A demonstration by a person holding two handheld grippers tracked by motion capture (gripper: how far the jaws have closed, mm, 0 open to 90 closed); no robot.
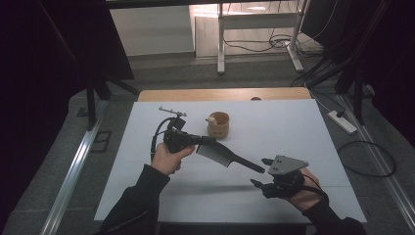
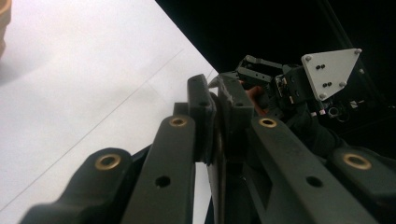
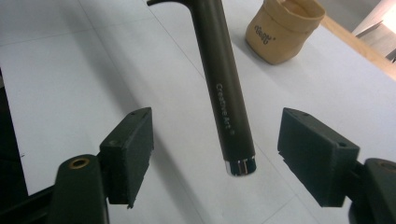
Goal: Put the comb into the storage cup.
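Note:
A black comb (image 1: 227,156) hangs above the white table (image 1: 293,122), its handle pointing to the lower right. My left gripper (image 1: 208,140) is shut on the comb's toothed end; in the left gripper view the jaws (image 2: 215,100) pinch the comb edge-on. My right gripper (image 1: 260,171) stands open at the handle's tip. In the right gripper view the handle (image 3: 224,88), with white lettering and a silver end cap, lies between the two pads (image 3: 133,149) without touching either. The right gripper's grey plate (image 2: 331,70) appears beyond the left jaws.
A small tan pouch-like cup (image 1: 218,125) stands on the table behind the comb, also at the top of the right gripper view (image 3: 282,30). A wooden strip (image 1: 225,94) borders the far edge. Cables and a power strip (image 1: 342,122) lie on the floor to the right.

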